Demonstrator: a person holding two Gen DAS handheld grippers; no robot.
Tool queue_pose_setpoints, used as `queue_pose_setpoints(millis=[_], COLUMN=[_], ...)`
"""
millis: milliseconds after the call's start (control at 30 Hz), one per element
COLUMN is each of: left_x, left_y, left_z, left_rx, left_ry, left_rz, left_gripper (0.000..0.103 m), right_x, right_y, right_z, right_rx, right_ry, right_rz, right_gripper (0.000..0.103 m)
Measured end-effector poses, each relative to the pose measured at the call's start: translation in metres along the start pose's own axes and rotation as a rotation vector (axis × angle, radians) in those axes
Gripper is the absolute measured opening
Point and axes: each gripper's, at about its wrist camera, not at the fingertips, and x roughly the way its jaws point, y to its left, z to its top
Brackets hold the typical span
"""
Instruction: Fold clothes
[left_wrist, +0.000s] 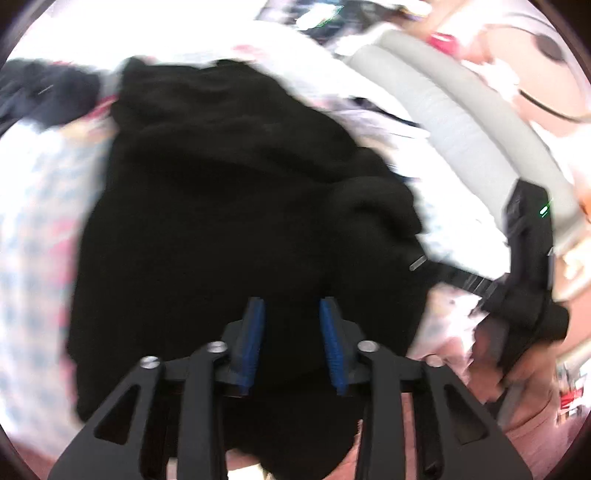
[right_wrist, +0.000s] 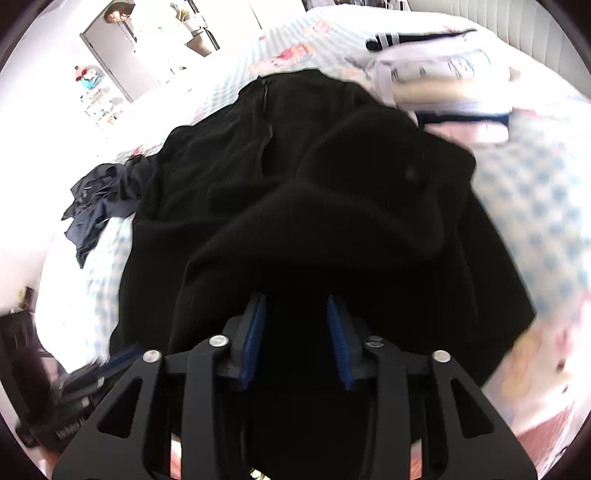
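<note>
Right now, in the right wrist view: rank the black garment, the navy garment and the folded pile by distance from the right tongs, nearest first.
1. Black garment: directly under and ahead of the right tongs.
2. Navy garment: crumpled off to the left, on the checked bedspread.
3. Folded pile: far side of the bed, upper right.

Your left gripper (left_wrist: 291, 343) points steeply downward, its blue pads (left_wrist: 251, 343) apart. Your right gripper (right_wrist: 297, 339) is angled down likewise, jaws parted; in the left wrist view your hand (left_wrist: 524, 369) grips its handle, grey sleeve (left_wrist: 461, 122) behind.
</note>
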Motion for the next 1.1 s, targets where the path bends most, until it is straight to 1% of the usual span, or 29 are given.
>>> queue_pose_setpoints(millis=[67, 133, 167, 233, 267, 300, 333, 367, 400, 433, 500, 567, 600, 633, 667, 733, 767, 800, 833, 867, 933, 967, 1100], left_x=[0.016, 0.035, 0.047, 0.073, 0.083, 0.084, 0.079, 0.069, 0.061, 0.054, 0.038, 0.032, 0.034, 0.037, 0.036, 0.032, 0.026, 0.021, 0.017, 0.013, 0.012, 0.015, 0.032], left_y=[-0.021, -0.039, -0.047, -0.052, -0.052, -0.049, -0.044, -0.036, -0.030, -0.024, -0.011, 0.006, 0.015, 0.023, 0.026, 0.028, 0.023, 0.012, 0.000, -0.012, -0.038, -0.048, -0.082], left_z=[0.008, 0.016, 0.019, 0.026, 0.029, 0.033, 0.035, 0.035, 0.034, 0.034, 0.028, 0.023, 0.024, 0.022, 0.022, 0.024, 0.024, 0.021, 0.018, 0.014, 0.007, 0.006, 0.008], left_rx=[0.059, 0.119, 0.151, 0.184, 0.184, 0.161, 0.116, 0.060, 0.028, 0.008, -0.033, -0.068, -0.073, -0.079, -0.089, -0.109, -0.089, -0.044, 0.003, 0.048, 0.169, 0.219, 0.393], left_ry=[0.020, 0.040, 0.044, 0.070, 0.077, 0.065, 0.040, 0.003, -0.027, -0.053, -0.089, -0.090, -0.078, -0.047, -0.031, -0.016, -0.027, -0.042, -0.052, -0.062, -0.051, -0.040, 0.009], left_rz=[-0.012, -0.018, 0.002, 0.126, 0.194, 0.221, 0.201, 0.161, 0.156, 0.166, 0.187, 0.219, 0.246, 0.275, 0.264, 0.209, 0.195, 0.192, 0.202, 0.216, 0.295, 0.318, 0.371], left_gripper=[0.051, 0.051, 0.051, 0.049, 0.033, 0.018, 0.018, 0.015, 0.014, 0.013, 0.013, 0.013, 0.014, 0.017, 0.020, 0.021, 0.027, 0.038, 0.042, 0.044, 0.044, 0.045, 0.049], right_x=[-0.006, -0.011, -0.014, -0.017, -0.018, -0.017, -0.017, -0.016, -0.014, -0.013, -0.009, -0.006, -0.003, -0.003, -0.003, -0.005, -0.005, -0.003, 0.000, 0.002, 0.004, 0.005, 0.002], right_y=[-0.004, -0.010, -0.016, -0.030, -0.037, -0.041, -0.045, -0.047, -0.048, -0.048, -0.046, -0.047, -0.047, -0.048, -0.050, -0.054, -0.053, -0.051, -0.049, -0.046, -0.043, -0.043, -0.046], right_z=[-0.007, -0.012, -0.013, -0.014, -0.015, -0.014, -0.014, -0.014, -0.013, -0.012, -0.008, -0.003, 0.000, 0.003, 0.006, 0.010, 0.012, 0.014, 0.016, 0.016, 0.014, 0.013, 0.008], right_rx=[0.005, 0.021, 0.038, 0.072, 0.085, 0.097, 0.107, 0.114, 0.113, 0.106, 0.089, 0.089, 0.098, 0.110, 0.130, 0.167, 0.165, 0.154, 0.132, 0.112, 0.083, 0.079, 0.105], right_ry=[-0.004, -0.008, -0.008, -0.007, -0.001, 0.006, 0.012, 0.017, 0.020, 0.023, 0.023, 0.021, 0.017, 0.001, -0.027, -0.080, -0.083, -0.079, -0.066, -0.057, -0.046, -0.041, -0.013], right_rz=[-0.025, -0.047, -0.050, -0.067, -0.079, -0.081, -0.073, -0.063, -0.058, -0.060, -0.070, -0.064, -0.060, -0.060, -0.065, -0.091, -0.102, -0.110, -0.113, -0.115, -0.110, -0.102, -0.083], right_gripper=[0.037, 0.041, 0.041, 0.044, 0.044, 0.044, 0.044, 0.045, 0.047, 0.049, 0.051, 0.051, 0.051, 0.051, 0.051, 0.051, 0.051, 0.052, 0.054, 0.055, 0.057, 0.057, 0.056])
